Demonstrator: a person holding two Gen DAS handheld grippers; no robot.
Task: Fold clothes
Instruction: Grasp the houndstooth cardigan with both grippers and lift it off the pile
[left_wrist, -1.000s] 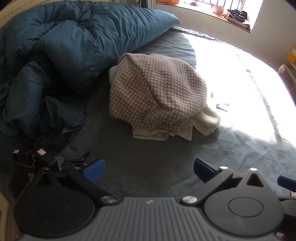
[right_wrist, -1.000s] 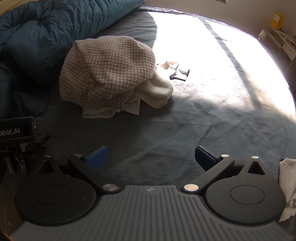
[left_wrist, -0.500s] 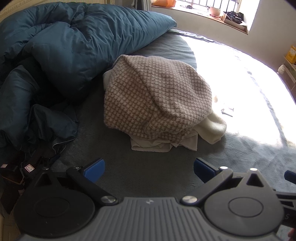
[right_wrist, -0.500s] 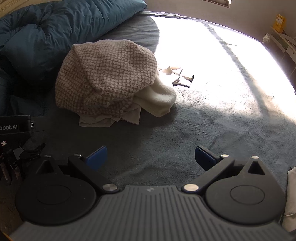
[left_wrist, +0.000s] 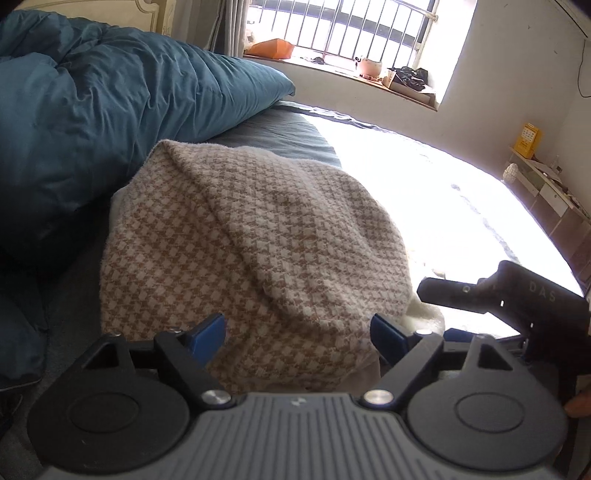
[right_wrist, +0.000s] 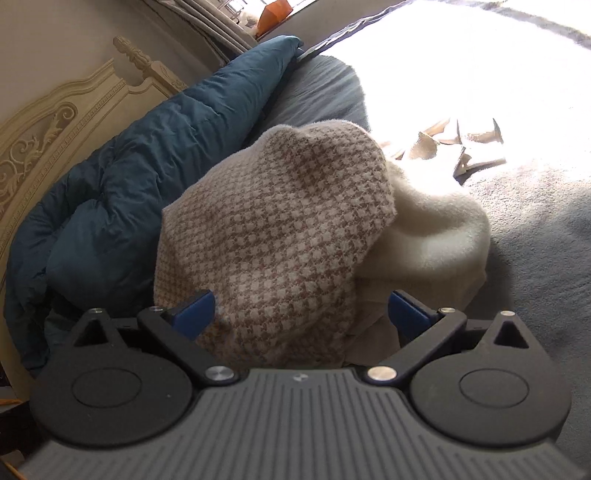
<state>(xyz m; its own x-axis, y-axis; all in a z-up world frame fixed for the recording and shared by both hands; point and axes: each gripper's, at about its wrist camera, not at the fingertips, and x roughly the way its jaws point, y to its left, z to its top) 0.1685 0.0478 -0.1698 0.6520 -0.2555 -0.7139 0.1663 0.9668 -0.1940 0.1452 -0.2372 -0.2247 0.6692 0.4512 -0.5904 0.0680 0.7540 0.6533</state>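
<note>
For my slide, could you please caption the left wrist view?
Left gripper, jaws closing, over a checked knit heaped on a grey bed.

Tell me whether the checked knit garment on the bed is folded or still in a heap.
In a heap. The checked knit garment lies rumpled and mounded over a cream garment, with no flat folded edges.

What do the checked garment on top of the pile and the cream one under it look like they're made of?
Checked garment: seemingly a woolly knit or brushed weave, matte, with a fuzzy halo along its edges and a small tan-and-cream houndstooth pattern. Cream garment: probably fleece or thick soft knit, plush and rounded, no visible weave; sunlight washes out detail.
</note>
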